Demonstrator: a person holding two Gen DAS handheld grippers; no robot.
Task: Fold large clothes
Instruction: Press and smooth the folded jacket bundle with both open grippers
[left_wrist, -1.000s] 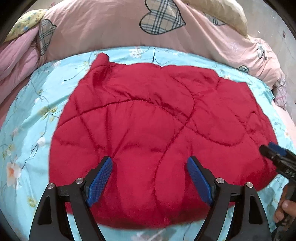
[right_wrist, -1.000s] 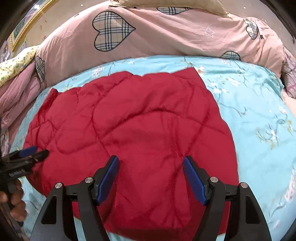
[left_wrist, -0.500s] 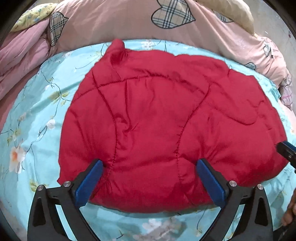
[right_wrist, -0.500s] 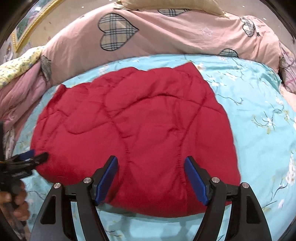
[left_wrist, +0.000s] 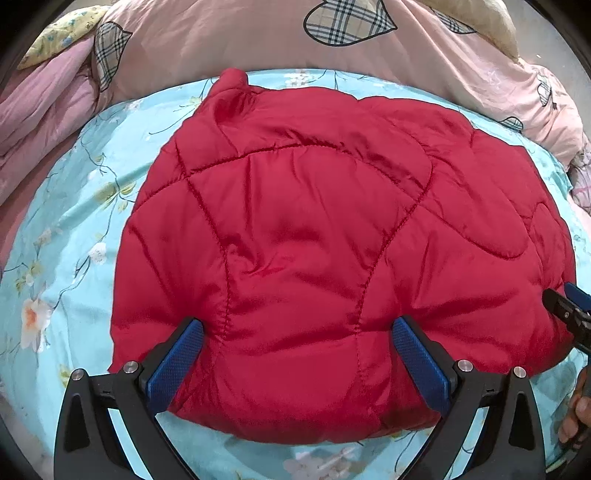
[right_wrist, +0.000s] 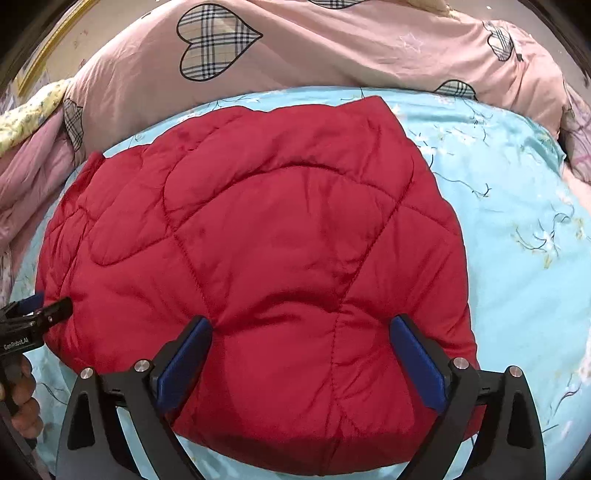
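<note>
Here, in the left wrist view, a red quilted padded jacket (left_wrist: 325, 251), folded into a rounded bundle, lies on the light blue floral bed sheet (left_wrist: 66, 258) of a bed. Behind it runs a pink duvet with plaid heart patches (left_wrist: 258, 40), and a yellow floral pillow (left_wrist: 62, 33) pokes out at the upper left corner. The left tongs (left_wrist: 297, 354) stand spread wide, their blue pads (left_wrist: 177, 362) set on either side of the jacket's near edge; the fabric bulges up between them and brushes the inner faces, yet they are released and not clamping it. At the right border the tip of the right tongs (left_wrist: 567, 310) shows against the jacket's side, with the fingers of a hand (left_wrist: 574, 417) below it.

In the right wrist view, the same red jacket (right_wrist: 258, 258) fills the middle of the sheet (right_wrist: 517, 221), its far corner pointing toward the pink duvet (right_wrist: 332, 48). The right tongs (right_wrist: 299, 354) are opening, the jacket's near fold rising between the blue pads (right_wrist: 413, 362) without being pinched. At the left edge the left tongs (right_wrist: 37, 314) reach to the jacket's side, held by a hand (right_wrist: 22, 398). A strip of gold frame (right_wrist: 51, 48) shows at the upper left.
</note>
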